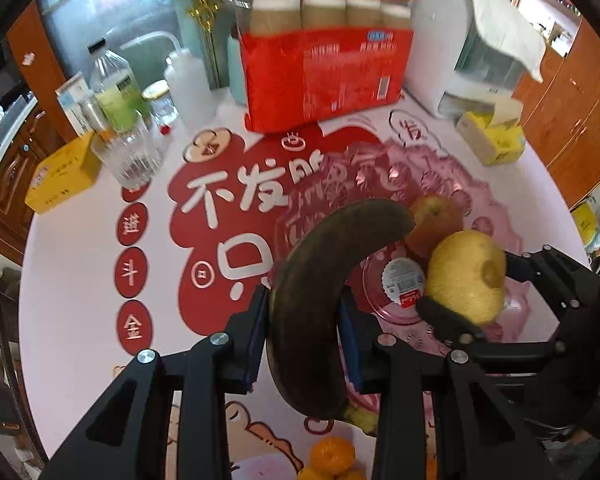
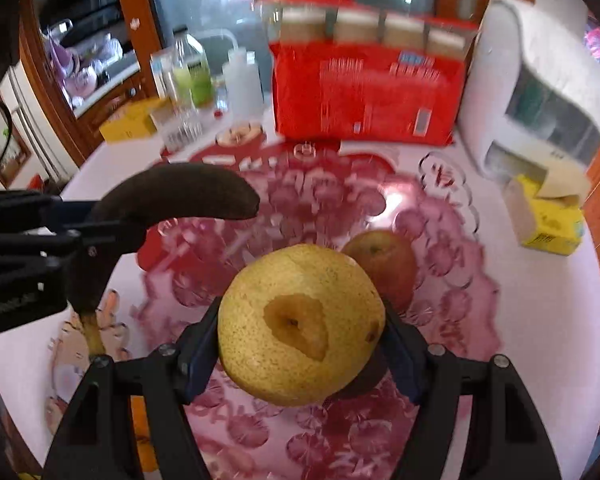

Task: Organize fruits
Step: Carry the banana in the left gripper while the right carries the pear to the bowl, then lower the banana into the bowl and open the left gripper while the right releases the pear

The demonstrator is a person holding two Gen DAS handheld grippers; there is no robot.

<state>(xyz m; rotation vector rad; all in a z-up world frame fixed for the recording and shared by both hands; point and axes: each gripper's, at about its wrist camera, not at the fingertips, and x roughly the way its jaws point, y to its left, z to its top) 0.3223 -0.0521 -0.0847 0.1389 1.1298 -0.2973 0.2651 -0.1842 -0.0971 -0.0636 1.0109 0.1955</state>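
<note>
The left gripper [image 1: 304,340] clamps a blackened banana [image 1: 320,300] above the pink glass dish [image 1: 440,184] on the tabletop [image 1: 80,280]. The right gripper [image 2: 300,344] grips a yellow pear [image 2: 300,324] over the dish, where 1 apple [image 2: 384,264] sits.

Both wrist cameras look steeply down, close over the pink cut-glass fruit plate [image 1: 476,184] [image 2: 452,216], sharing it.
</note>
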